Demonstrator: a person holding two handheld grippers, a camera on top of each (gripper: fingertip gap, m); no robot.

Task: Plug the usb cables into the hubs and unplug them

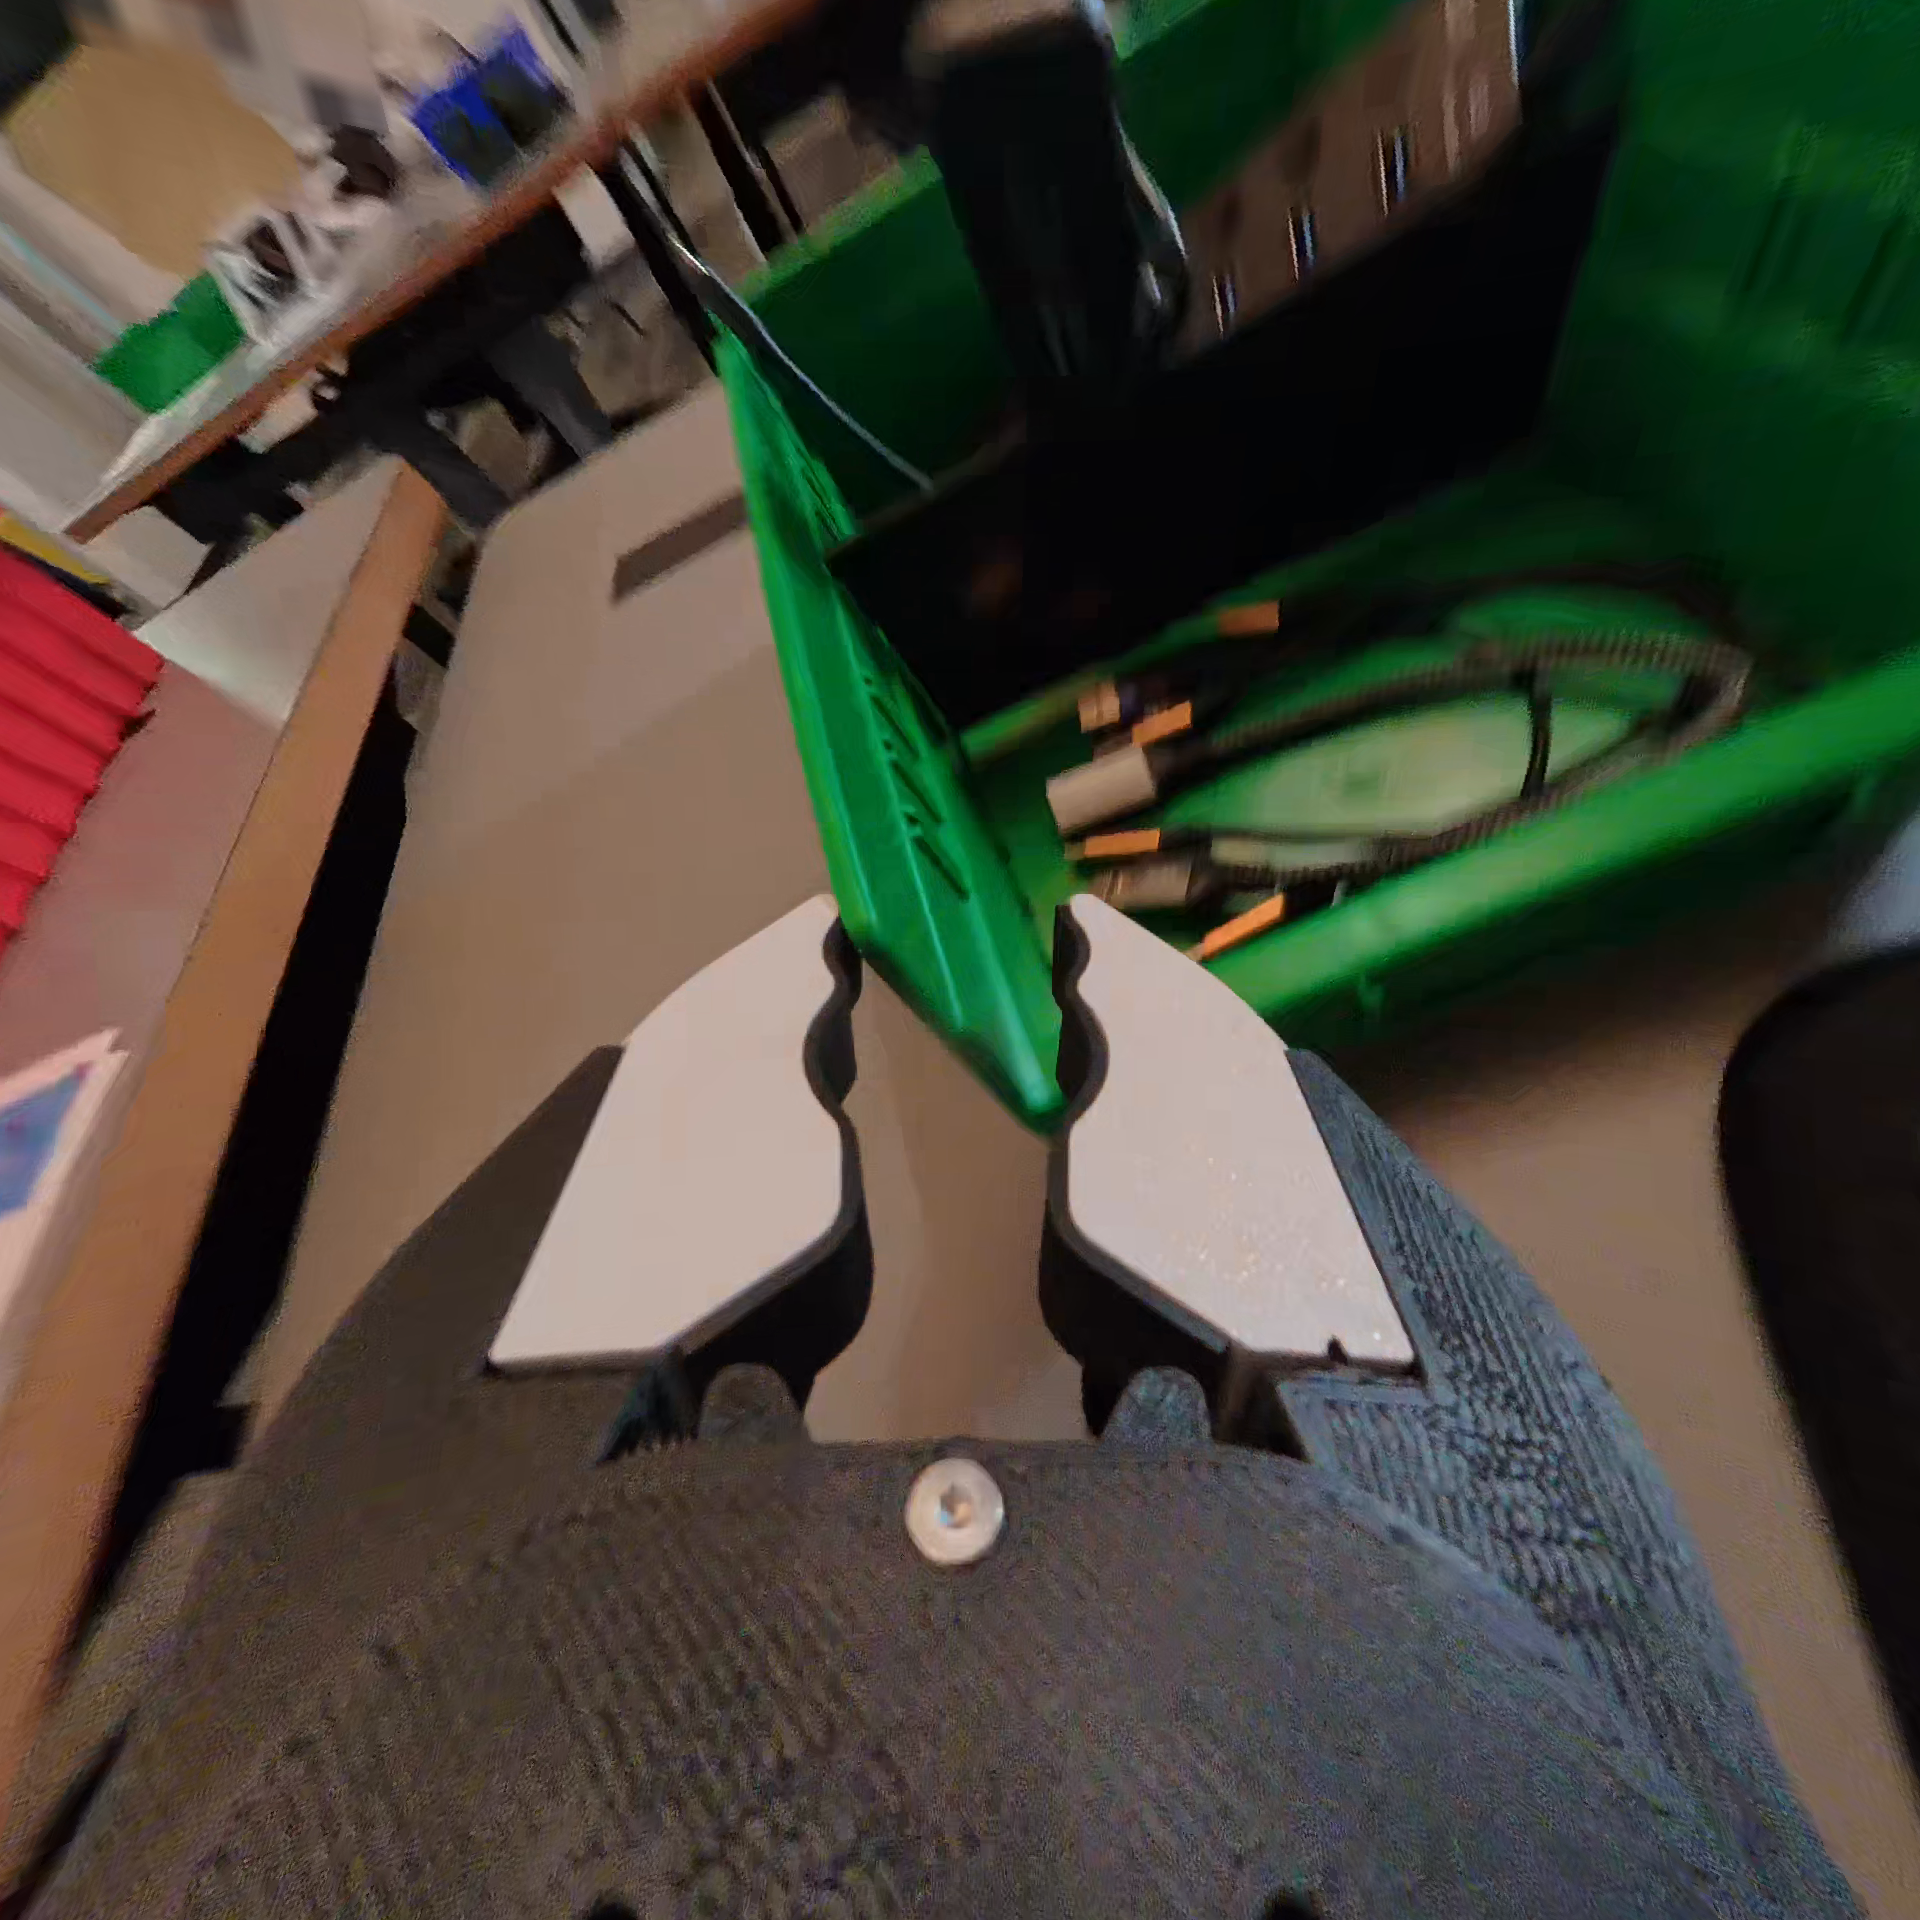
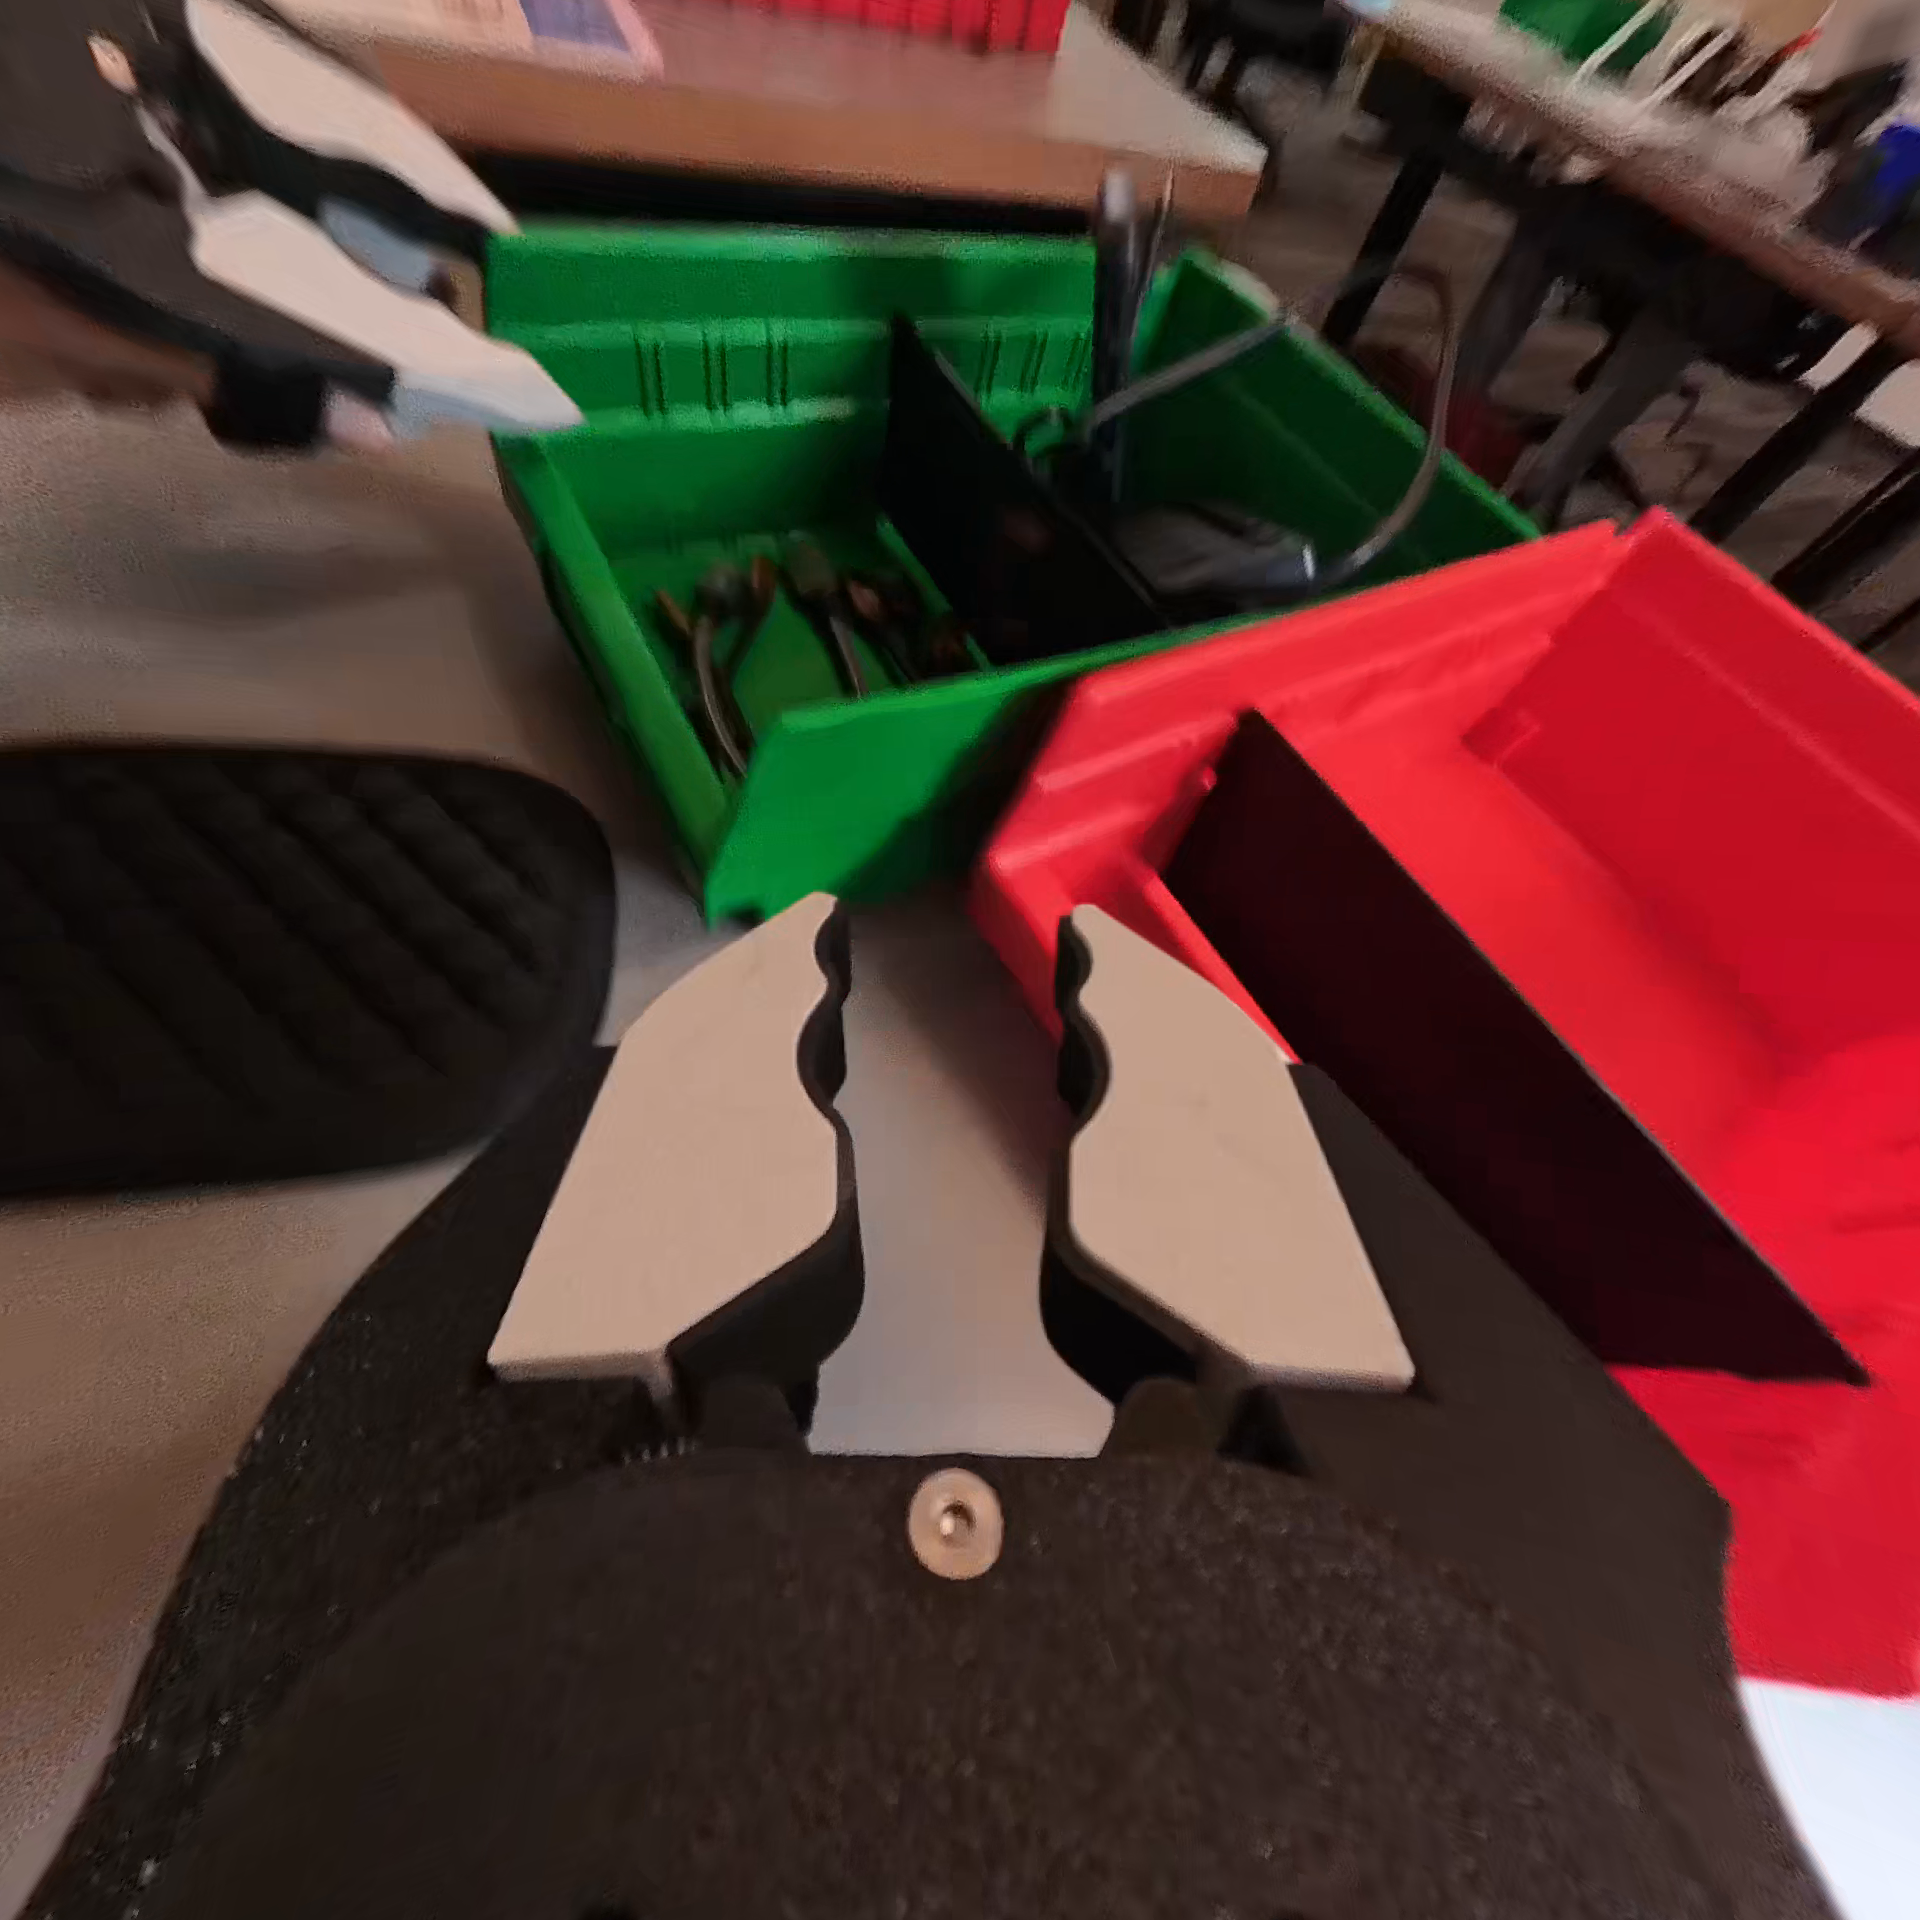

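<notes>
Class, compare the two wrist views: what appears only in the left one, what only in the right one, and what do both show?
Only the left wrist view shows the left gripper up close, jaws open astride the green bin's corner.

Only the right wrist view shows the red bin, its dark divider, and the right gripper, jaws open over bare table.

Both show the green bin, the cables in its front compartment, and the black padded object.

Your right gripper [image 2: 951, 997] hangs open and empty over the table [image 2: 260, 582], between the green bin [image 2: 894, 821] holding cables [image 2: 800, 623] and the red bin [image 2: 1558, 665].
</notes>
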